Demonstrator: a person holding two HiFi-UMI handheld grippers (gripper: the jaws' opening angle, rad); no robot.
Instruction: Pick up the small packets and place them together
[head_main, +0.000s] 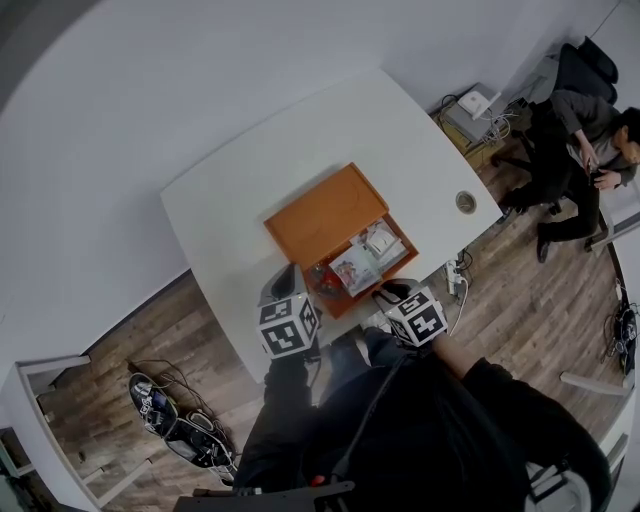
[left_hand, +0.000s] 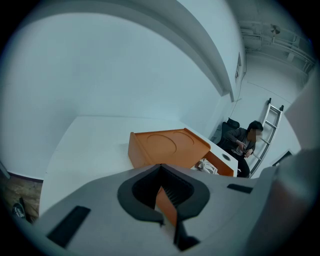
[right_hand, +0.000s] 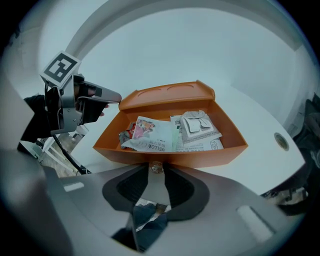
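Packets (right_hand: 150, 134), flat, crinkly and glossy, lie in the smooth orange tray (right_hand: 200, 156) on the white table (right_hand: 260, 110), long sides along its front wall. Right tool (right_hand: 156, 171) is slightly open around a tiny shiny wrapped piece (right_hand: 156, 167); left tool (left_hand: 161, 175) clamps the tray's wall.

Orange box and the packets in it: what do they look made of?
The box looks like matte orange card or thin plastic: flat folded walls, hinged lid. The packets look like printed film or paper: crinkled edges, slight sheen.
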